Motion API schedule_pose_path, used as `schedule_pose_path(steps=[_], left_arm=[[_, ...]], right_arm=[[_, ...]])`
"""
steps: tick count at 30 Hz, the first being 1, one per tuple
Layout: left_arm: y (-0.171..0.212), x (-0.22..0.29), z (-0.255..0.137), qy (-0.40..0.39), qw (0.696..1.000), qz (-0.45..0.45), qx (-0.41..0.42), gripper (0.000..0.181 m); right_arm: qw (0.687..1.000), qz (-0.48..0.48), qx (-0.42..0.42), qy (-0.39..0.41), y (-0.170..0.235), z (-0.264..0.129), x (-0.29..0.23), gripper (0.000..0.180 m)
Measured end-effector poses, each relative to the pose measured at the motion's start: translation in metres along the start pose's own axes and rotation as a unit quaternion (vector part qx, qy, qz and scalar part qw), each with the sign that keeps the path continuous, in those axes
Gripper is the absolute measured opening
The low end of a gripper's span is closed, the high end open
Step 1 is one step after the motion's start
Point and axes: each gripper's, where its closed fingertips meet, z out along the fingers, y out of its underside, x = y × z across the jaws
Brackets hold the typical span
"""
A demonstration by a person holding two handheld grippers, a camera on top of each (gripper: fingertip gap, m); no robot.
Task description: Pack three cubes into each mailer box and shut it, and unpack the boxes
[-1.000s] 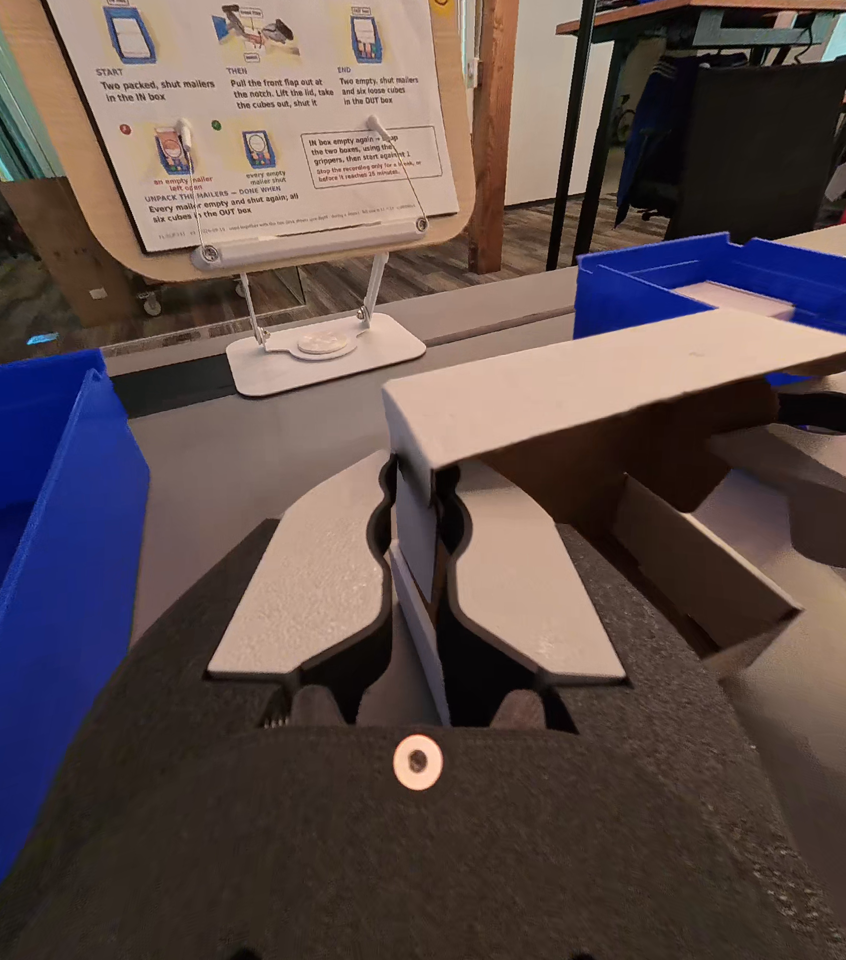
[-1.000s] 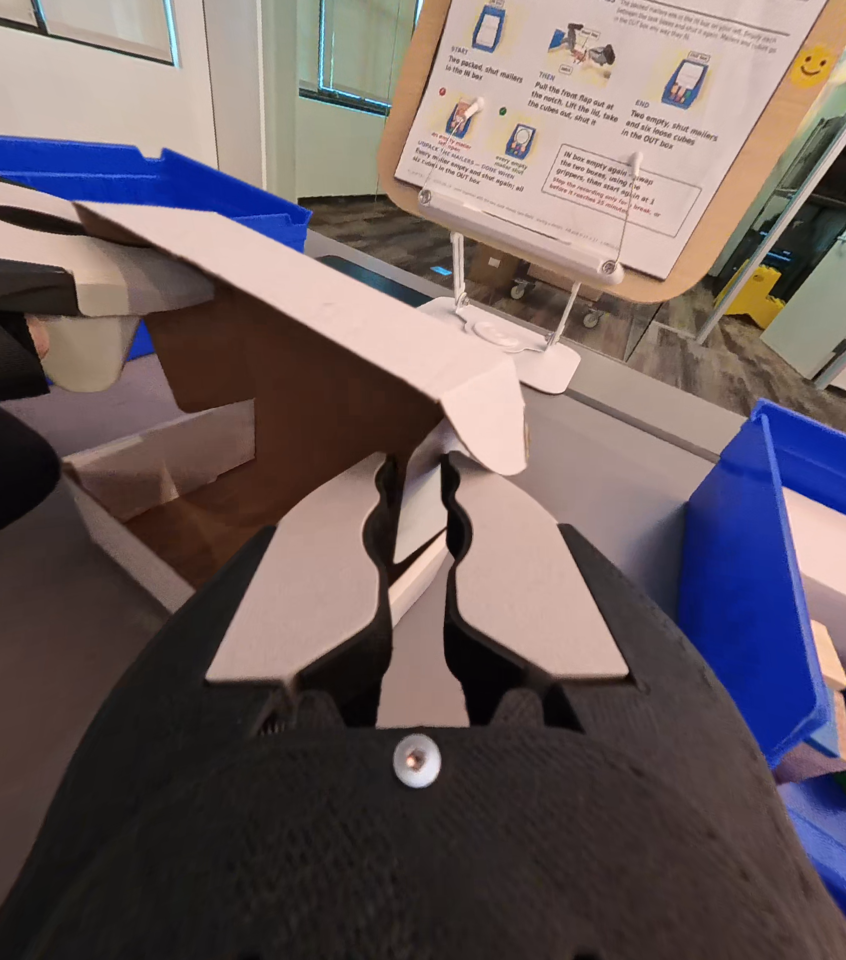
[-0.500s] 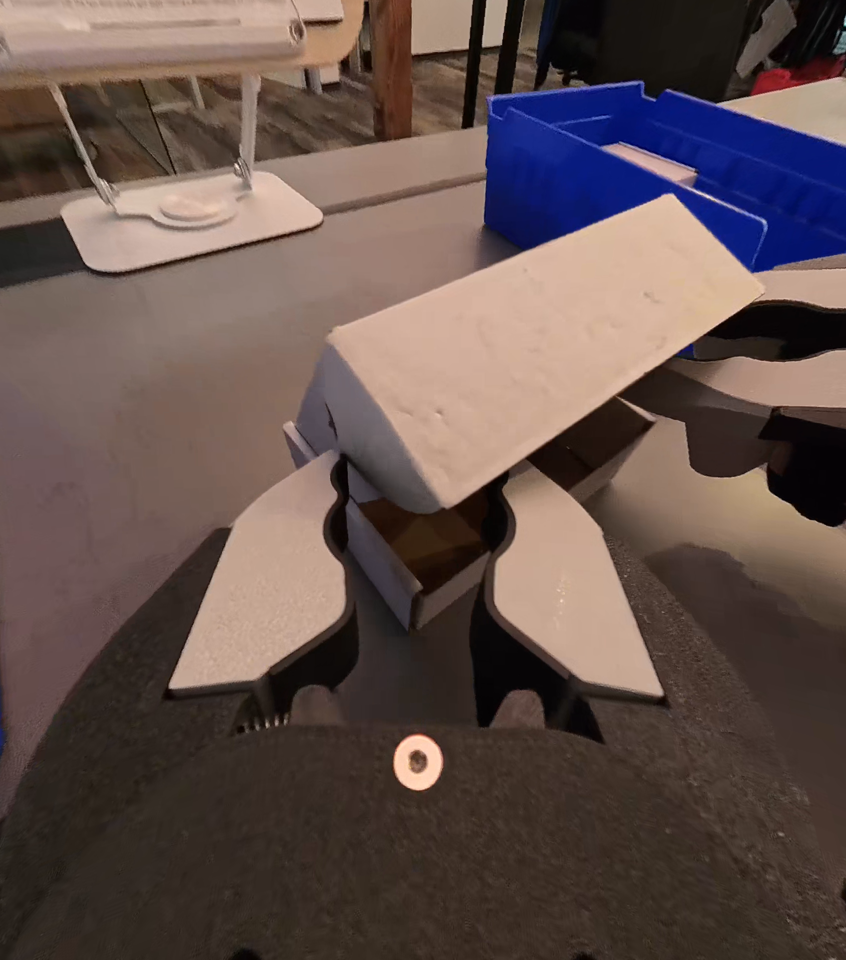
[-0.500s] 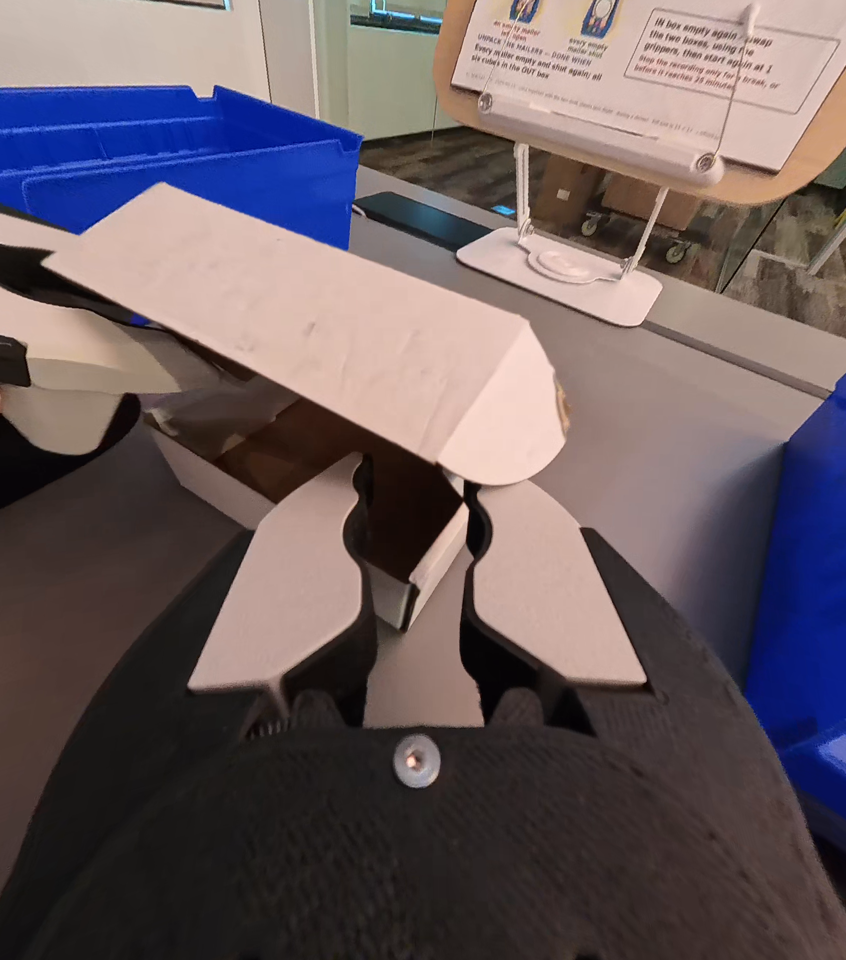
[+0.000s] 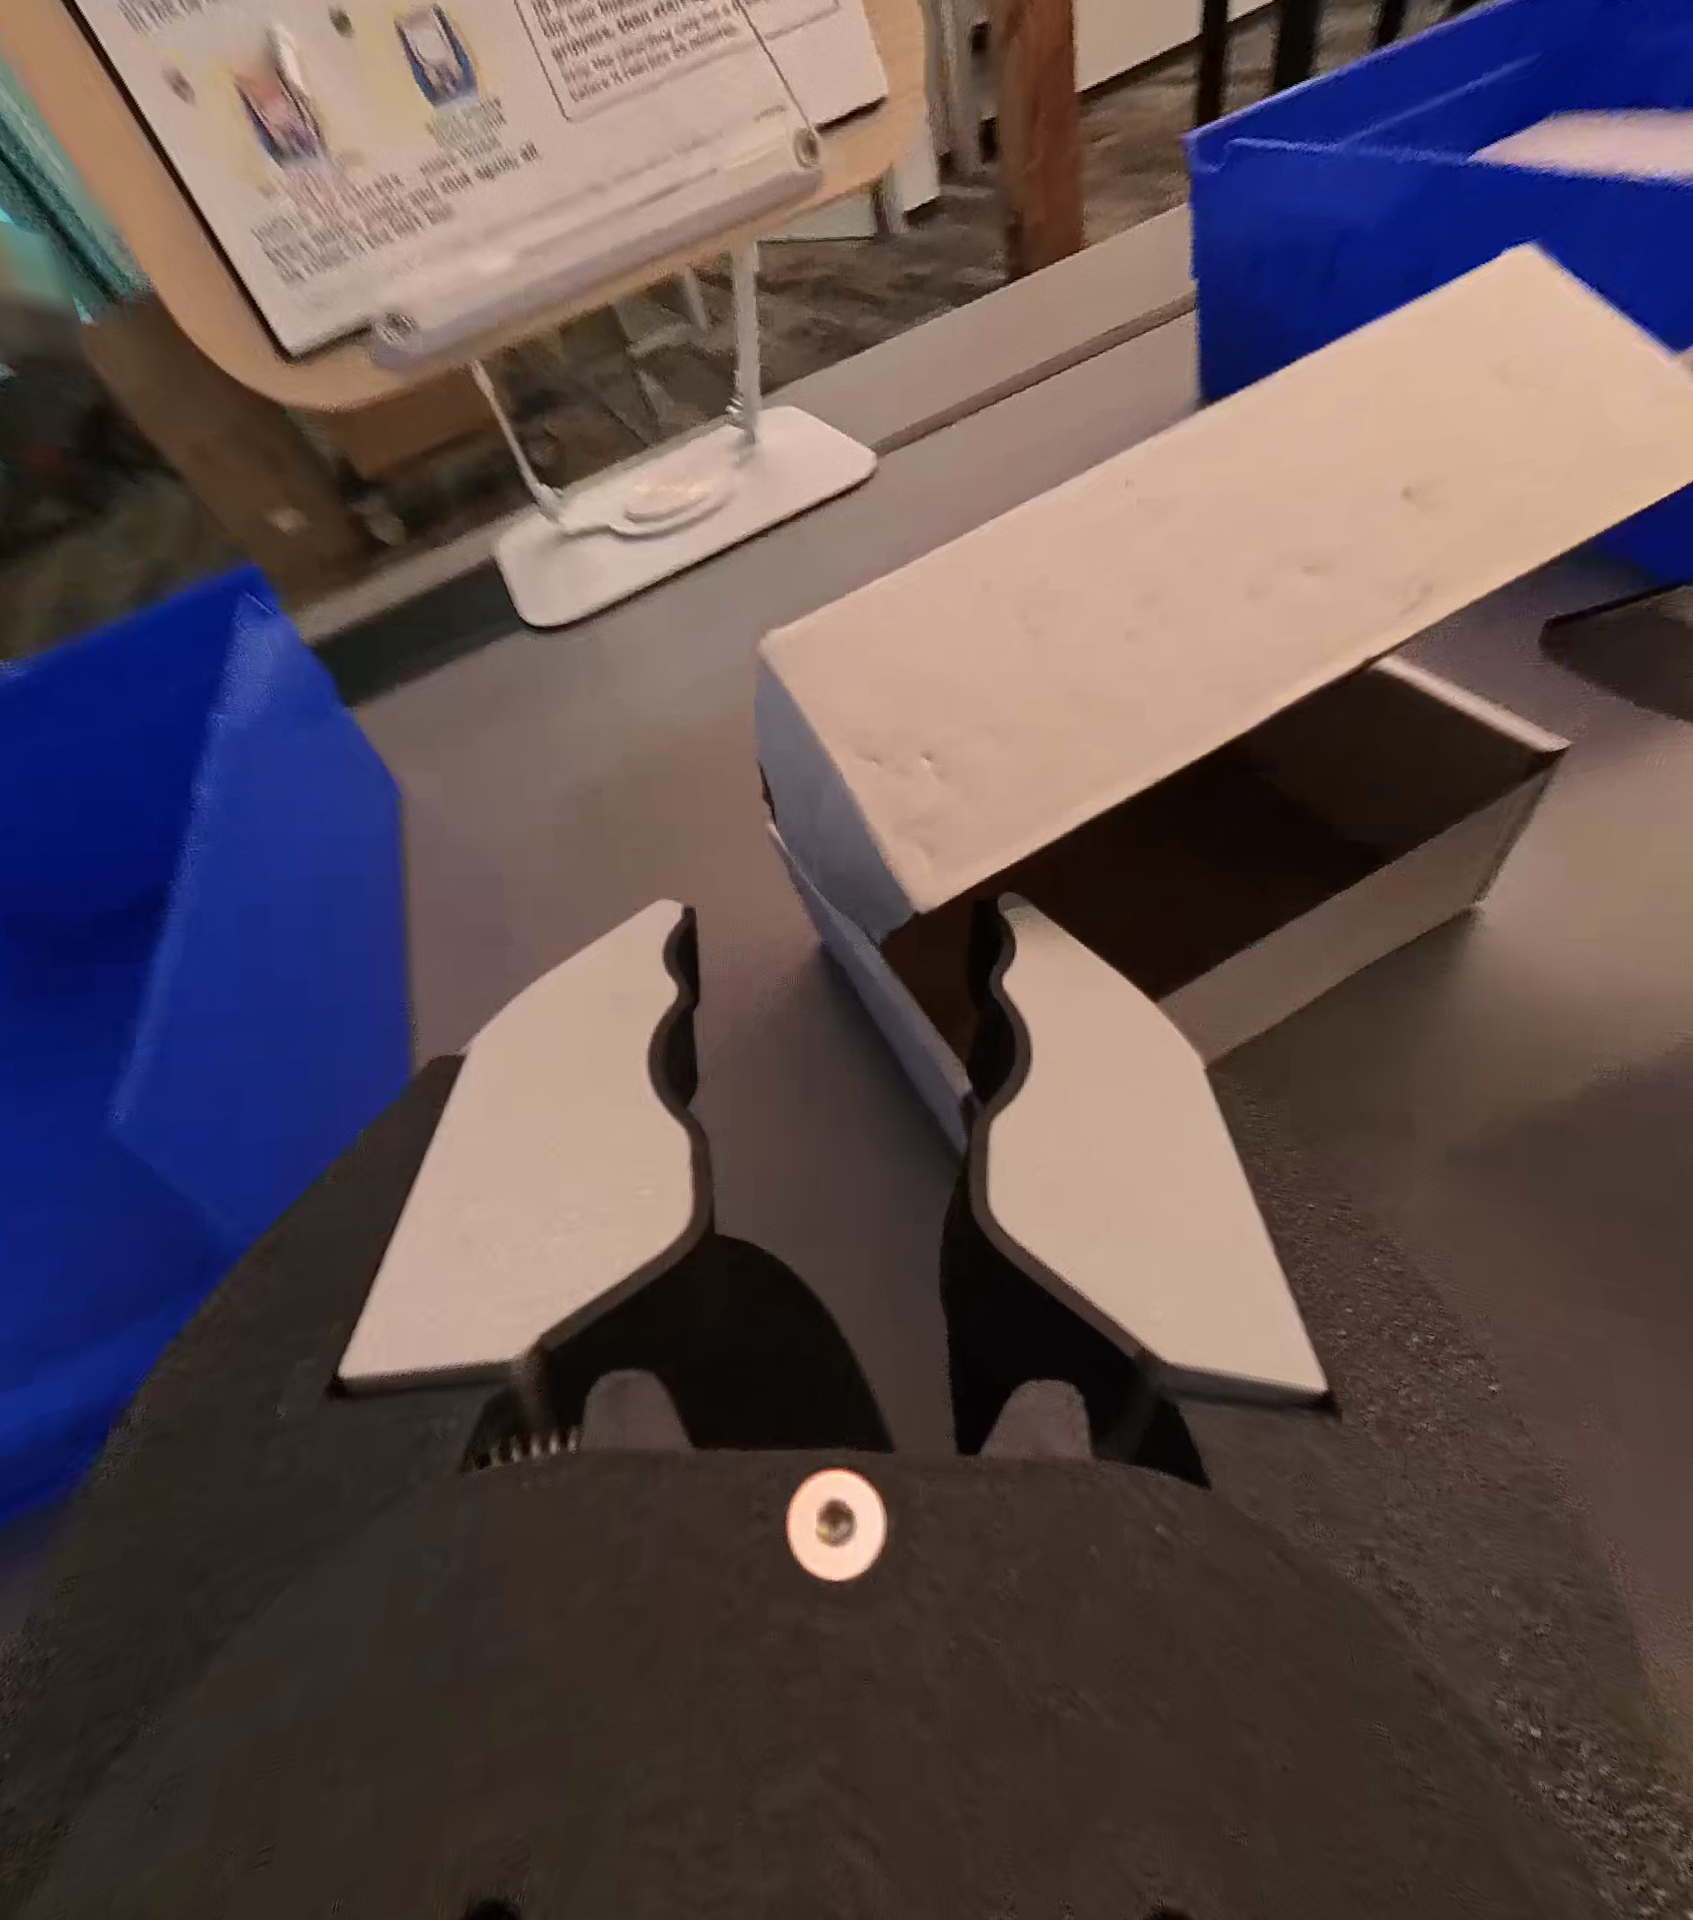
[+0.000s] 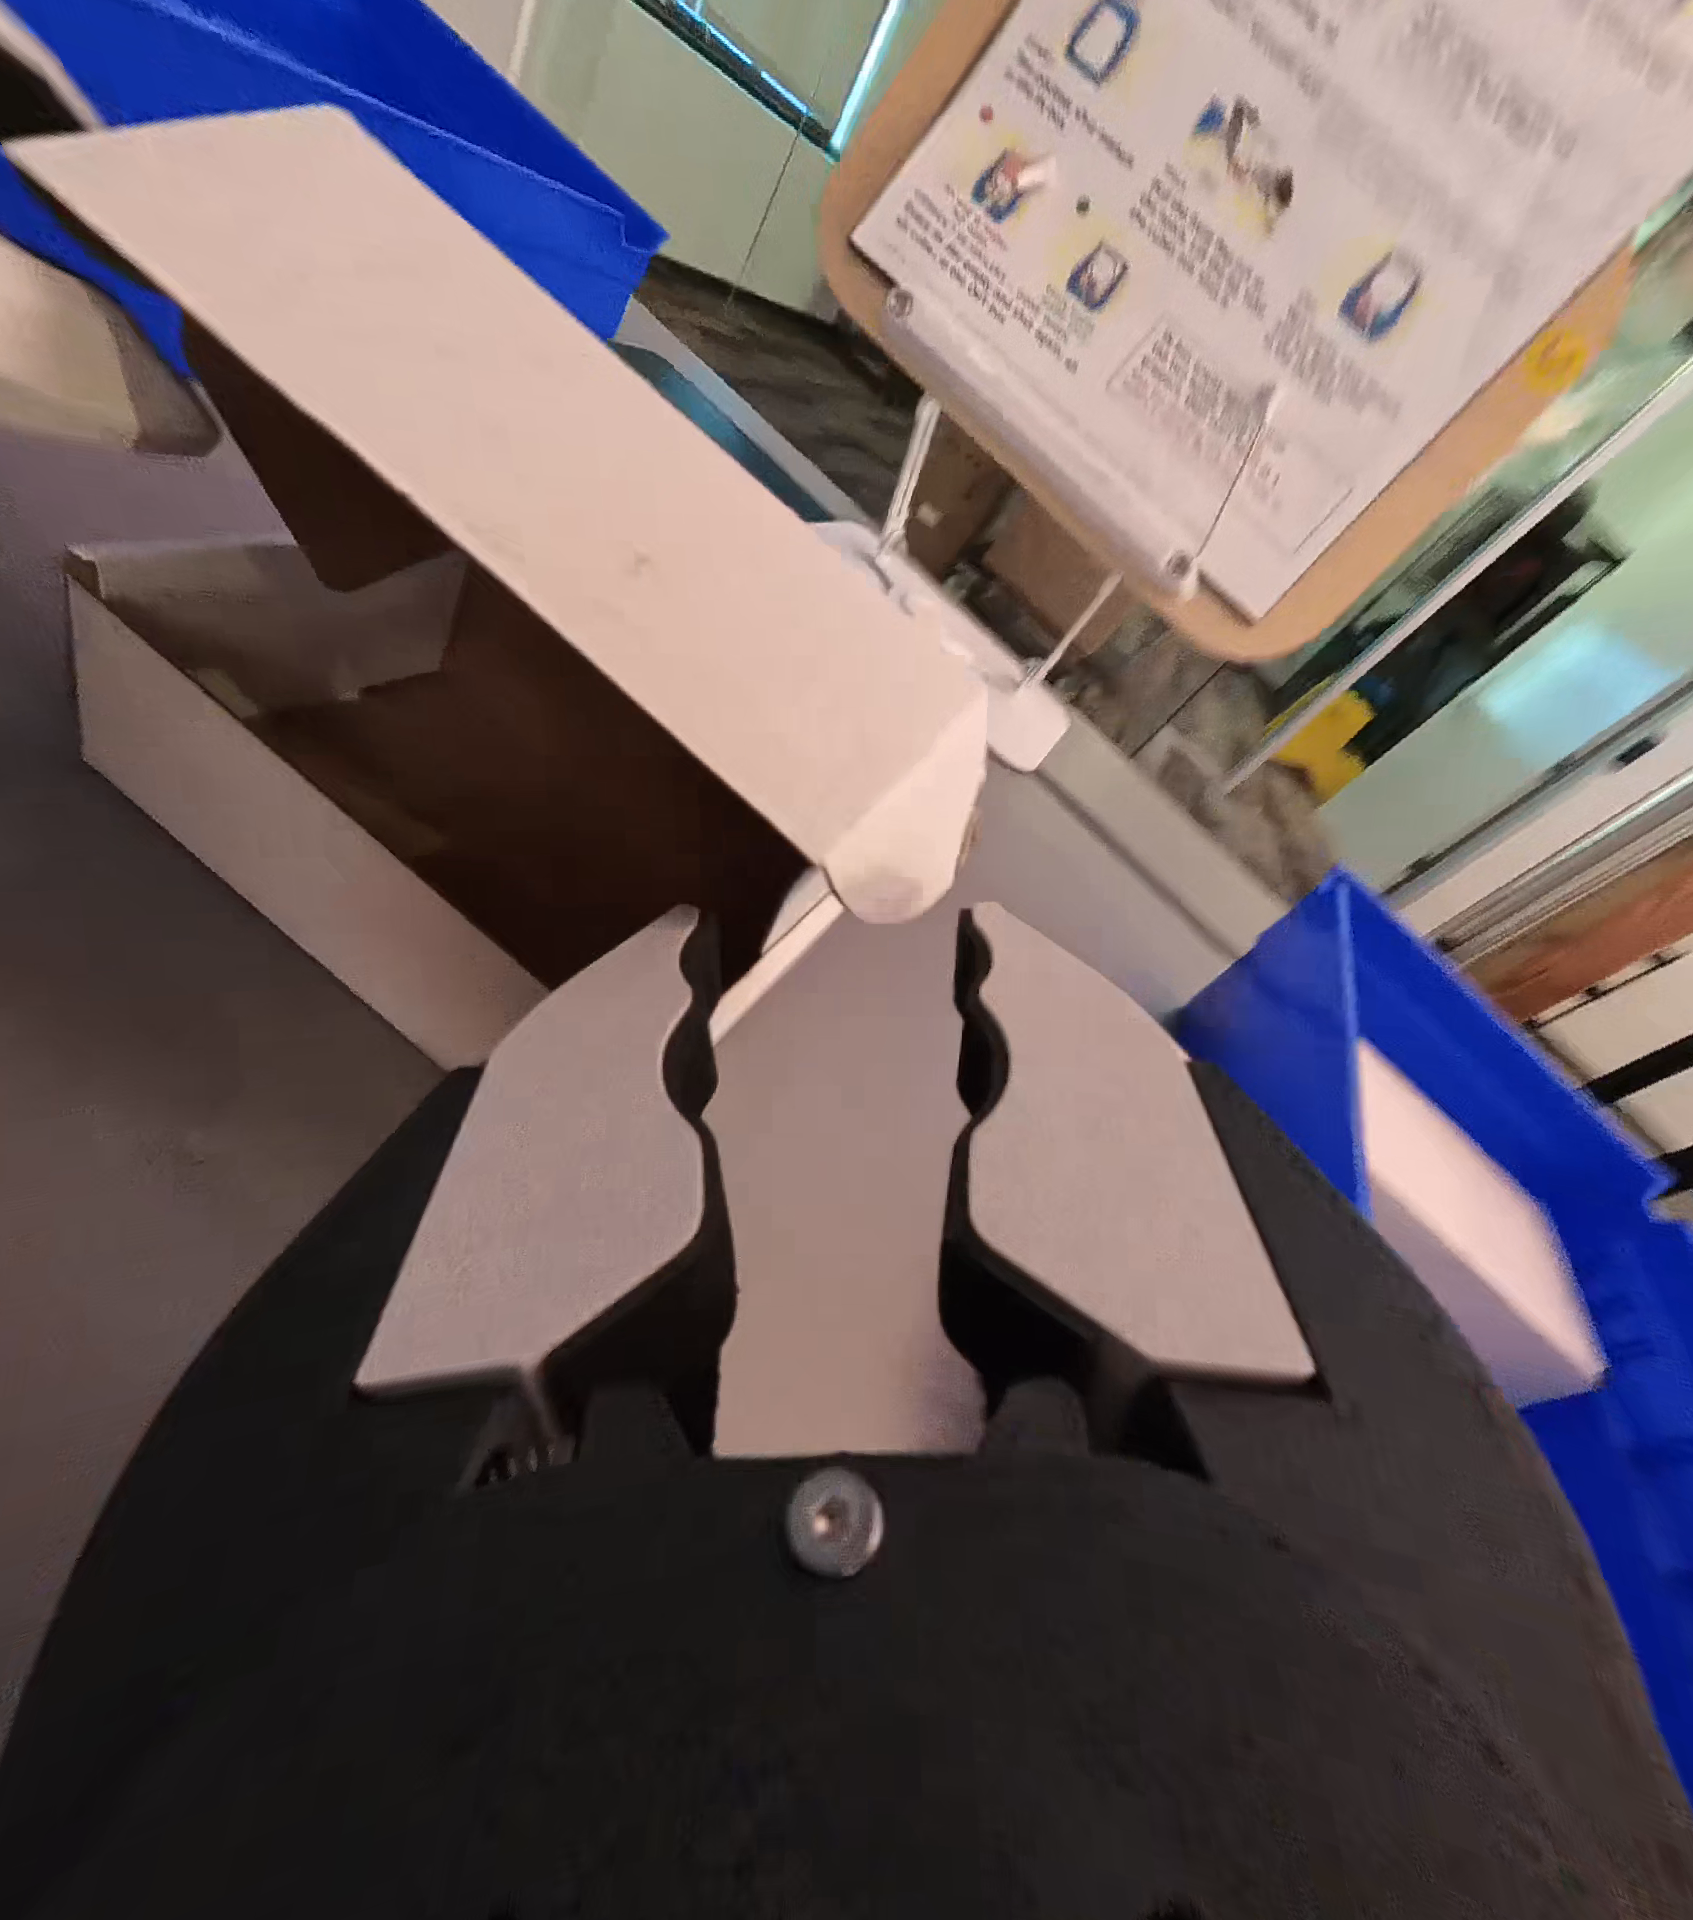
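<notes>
A white mailer box (image 5: 1341,914) with a brown inside lies on the grey table, and its lid (image 5: 1185,623) hangs half raised over it. No cubes show inside it. My left gripper (image 5: 837,925) is open at the box's left end, its right finger (image 5: 1102,1122) beside the near corner. My right gripper (image 6: 826,925) is open at the other end, just under the lid's rounded side flap (image 6: 904,842). The box (image 6: 281,790) and its lid (image 6: 509,447) fill the upper left of the right wrist view. Neither gripper holds anything.
A blue bin (image 5: 94,935) stands to the left of the box. Another blue bin (image 6: 1600,1299) on the right holds a second white mailer (image 6: 1465,1226). An instruction board on a white stand (image 5: 686,499) is at the table's far edge.
A second ago both grippers were shut on the box's end flaps. Both have opened and drawn back a little. The lid has dropped lower but stays ajar.
</notes>
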Motion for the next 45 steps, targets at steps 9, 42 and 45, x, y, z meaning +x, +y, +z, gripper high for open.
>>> schedule_pose_path(steps=[9, 42, 45], left_arm=[[-0.019, 0.010, -0.001, -0.013, 0.997, 0.070, 0.037, 0.020], [0.057, 0.057, -0.016, 0.154, 0.975, -0.069, -0.146, 0.032], [0.059, 0.058, -0.016, 0.161, 0.973, -0.071, -0.150, 0.037]], right_arm=[[0.999, -0.011, -0.009, 0.040, -0.015, 0.005, 0.006, 0.013], [0.942, 0.214, -0.168, -0.196, 0.045, -0.014, -0.057, 0.023], [0.925, 0.249, -0.154, -0.243, 0.040, -0.017, -0.063, 0.038]])
